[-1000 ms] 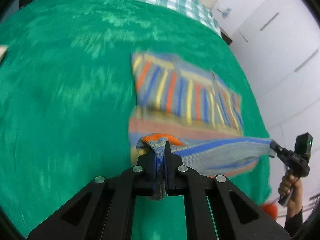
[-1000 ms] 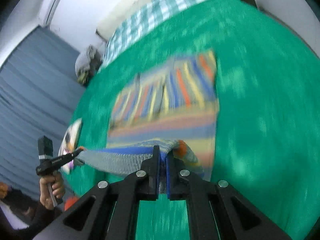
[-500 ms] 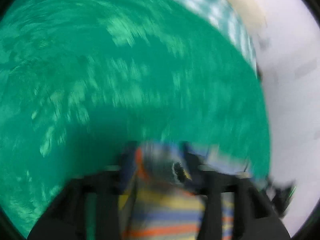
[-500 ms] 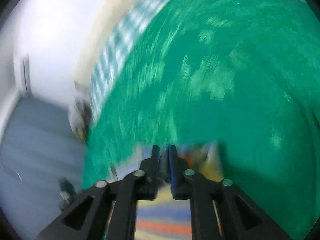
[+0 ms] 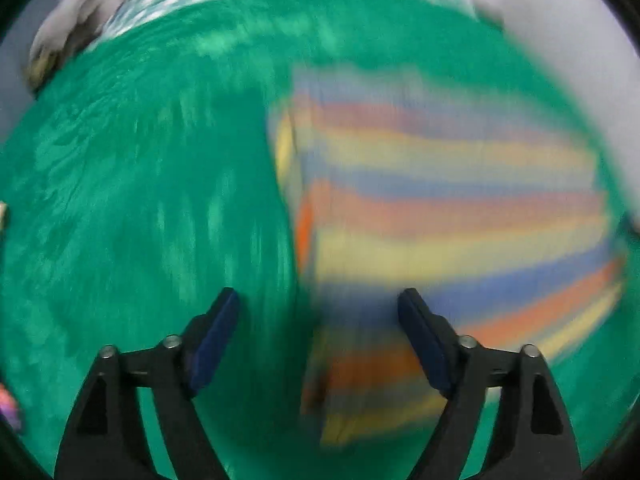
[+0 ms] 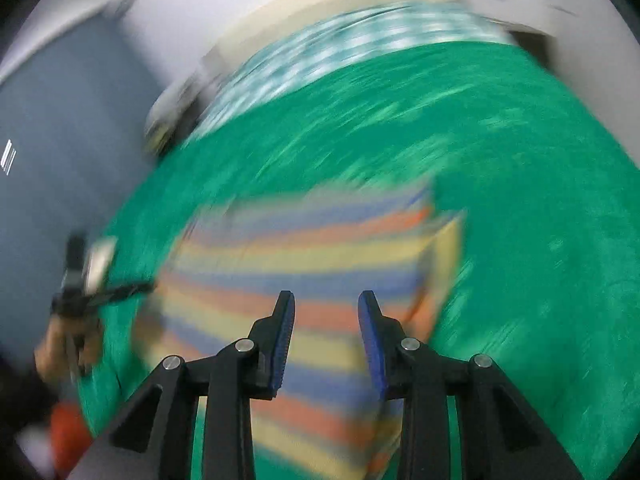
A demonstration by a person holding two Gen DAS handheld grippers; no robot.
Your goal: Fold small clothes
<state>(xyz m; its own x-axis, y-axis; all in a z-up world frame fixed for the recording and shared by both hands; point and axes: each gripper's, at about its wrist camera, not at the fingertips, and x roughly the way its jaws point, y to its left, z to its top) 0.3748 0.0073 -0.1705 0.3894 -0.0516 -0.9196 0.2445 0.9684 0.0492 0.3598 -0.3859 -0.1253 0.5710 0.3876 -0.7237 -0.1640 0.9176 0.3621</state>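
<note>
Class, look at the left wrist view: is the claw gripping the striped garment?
No, the left claw is wide open, with the striped garment lying loose on the green cover.

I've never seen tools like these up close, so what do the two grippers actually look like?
Each gripper is black. The left gripper and right gripper both have two angular arms with triangular cut-outs, joined by silver round bolts. Each arm ends in a dark blue pad; the right one's fingertips look ribbed. Seen from the right wrist, the left one is a blurred black handle in a bare hand. No cables show.

No legible text anywhere.
</note>
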